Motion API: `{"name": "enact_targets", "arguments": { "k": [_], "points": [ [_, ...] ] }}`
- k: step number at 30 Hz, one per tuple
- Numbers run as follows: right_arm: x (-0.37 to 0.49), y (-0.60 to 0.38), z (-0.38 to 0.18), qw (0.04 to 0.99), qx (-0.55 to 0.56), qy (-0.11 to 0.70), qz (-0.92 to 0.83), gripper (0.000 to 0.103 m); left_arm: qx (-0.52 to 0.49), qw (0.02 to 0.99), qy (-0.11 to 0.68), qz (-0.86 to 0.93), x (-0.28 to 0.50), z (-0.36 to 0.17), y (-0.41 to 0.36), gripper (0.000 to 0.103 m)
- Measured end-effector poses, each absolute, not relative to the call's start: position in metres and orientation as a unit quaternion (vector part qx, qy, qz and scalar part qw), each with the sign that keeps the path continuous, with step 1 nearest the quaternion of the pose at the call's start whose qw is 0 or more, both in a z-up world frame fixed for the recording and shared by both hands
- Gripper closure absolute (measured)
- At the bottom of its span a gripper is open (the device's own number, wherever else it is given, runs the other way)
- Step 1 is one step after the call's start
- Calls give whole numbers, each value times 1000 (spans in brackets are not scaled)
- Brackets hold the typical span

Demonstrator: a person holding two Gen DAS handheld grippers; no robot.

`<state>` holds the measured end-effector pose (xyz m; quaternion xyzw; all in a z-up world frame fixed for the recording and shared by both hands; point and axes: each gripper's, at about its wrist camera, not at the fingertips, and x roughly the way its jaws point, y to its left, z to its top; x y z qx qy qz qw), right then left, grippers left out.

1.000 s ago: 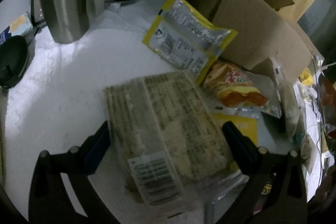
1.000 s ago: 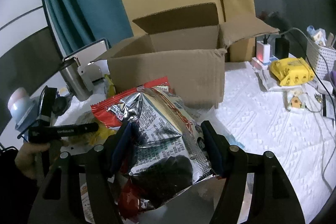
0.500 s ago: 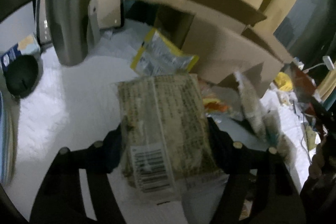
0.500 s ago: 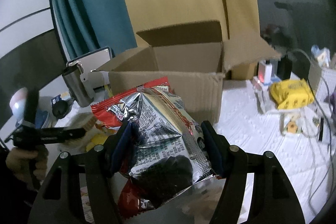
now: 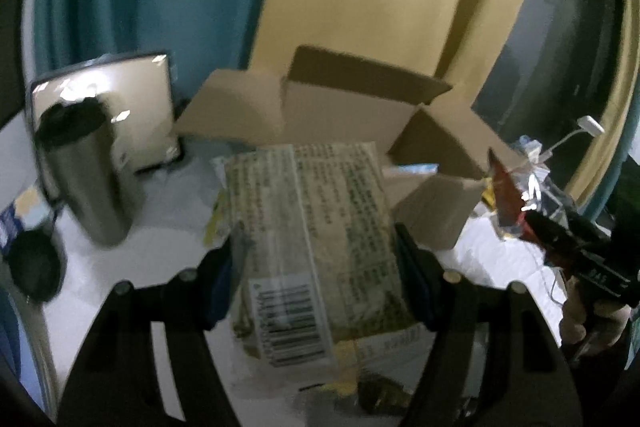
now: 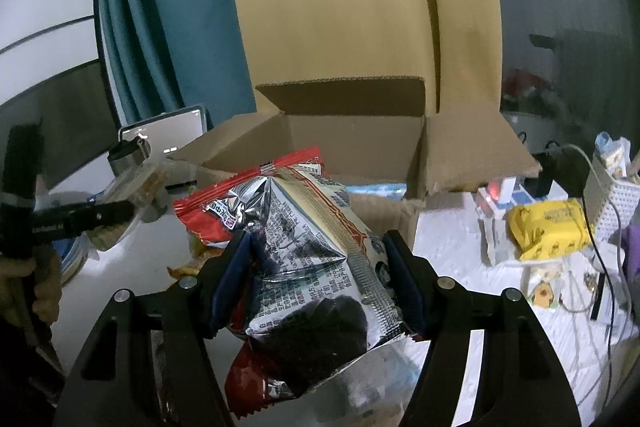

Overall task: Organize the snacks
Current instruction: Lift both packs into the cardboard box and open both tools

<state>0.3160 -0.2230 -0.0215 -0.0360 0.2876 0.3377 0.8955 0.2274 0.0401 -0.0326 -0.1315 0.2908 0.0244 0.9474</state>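
Two tools are each carrying a snack toward the open cardboard box (image 6: 352, 147). The left tool (image 5: 316, 259) is clamping a clear flat packet of pale snacks (image 5: 316, 227) by its long edges, holding it raised in front of the box's near left flap. The right tool (image 6: 316, 267) is squeezing a silver-and-red foil bag (image 6: 304, 251), its sides creasing inward, just before the box's front wall. Beside the box's left side a steel tumbler (image 5: 84, 179) is standing on the white desk (image 5: 152, 251); a yellow pack (image 6: 548, 227) is lying to the box's right. The step in hand appears to be the transfer into the box. The next move probably calls for lifting each snack over the box's front edge, clearing the splayed flaps, then parting the fingers above the opening.
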Motion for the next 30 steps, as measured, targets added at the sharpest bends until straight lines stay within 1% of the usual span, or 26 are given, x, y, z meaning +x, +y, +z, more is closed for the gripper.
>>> {"name": "enact_targets", "arguments": {
  "k": [6,14,26,27,29,30],
  "points": [
    [337,-214,-17,897,-37,291,329,32,-96,960,264,-10,266,-8,28,32],
    [378,-194,-5,902,-53,287,318,32,-92,959,266,-46,324,3,27,32],
    [441,-160,-13,907,-68,287,300,32,-83,954,284,-46,402,-11,37,30],
    [447,-159,-14,909,-68,288,295,32,-83,953,289,-45,407,-13,37,29],
    [458,-153,-18,911,-75,296,278,31,-90,951,292,-46,415,-16,40,22],
    [462,-149,-20,911,-81,300,270,27,-93,953,287,-44,416,-16,41,13]
  ]
}}
